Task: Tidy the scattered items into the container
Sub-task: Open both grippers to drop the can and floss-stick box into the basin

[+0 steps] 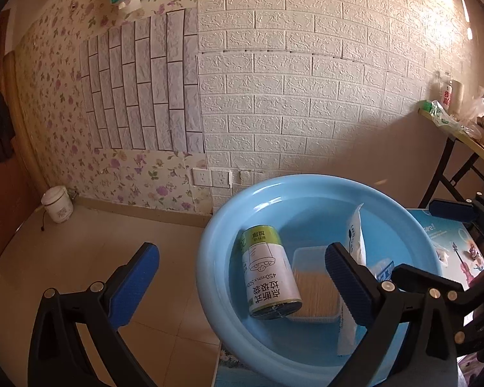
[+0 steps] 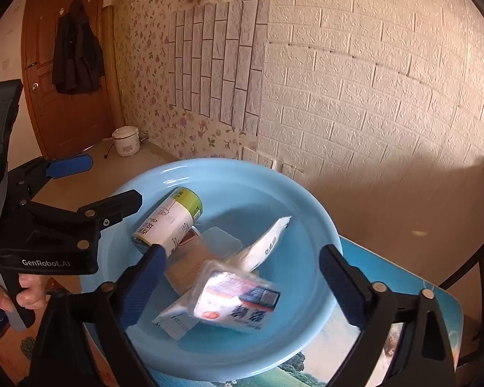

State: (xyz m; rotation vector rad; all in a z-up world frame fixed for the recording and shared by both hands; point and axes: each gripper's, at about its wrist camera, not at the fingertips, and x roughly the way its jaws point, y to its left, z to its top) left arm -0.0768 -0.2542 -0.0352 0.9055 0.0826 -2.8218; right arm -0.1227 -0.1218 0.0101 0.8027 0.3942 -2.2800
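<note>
White brick-pattern wall and floral wallpaper behind, tiled floor (image 1: 80, 274), small bench (image 2: 403, 277) with a printed blue top carrying a light blue basin (image 2: 306, 200) that overhangs the bench's left edge. Inside the basin: roll of bin bags (image 1: 267, 267) with green band lying on its side at the left, clear plastic box (image 1: 313, 287) of tan sticks touching it in the middle, white flat packet (image 1: 355, 235) leaning at the right, and a tissue pack (image 2: 235, 303) in clear wrap lying over the packet, blurred. Left tongs (image 1: 242, 283) wide open, nothing gripped, one finger over the floor, other over the basin. Right tongs (image 2: 242, 287) wide open too, nothing pressed, tissue pack lies below between the fingers, not touching the pads. Hand (image 2: 13, 293) grips the left handle. Rice cooker (image 2: 126, 140) on floor by the wall; wooden door (image 2: 67, 64) with dark coat.
</note>
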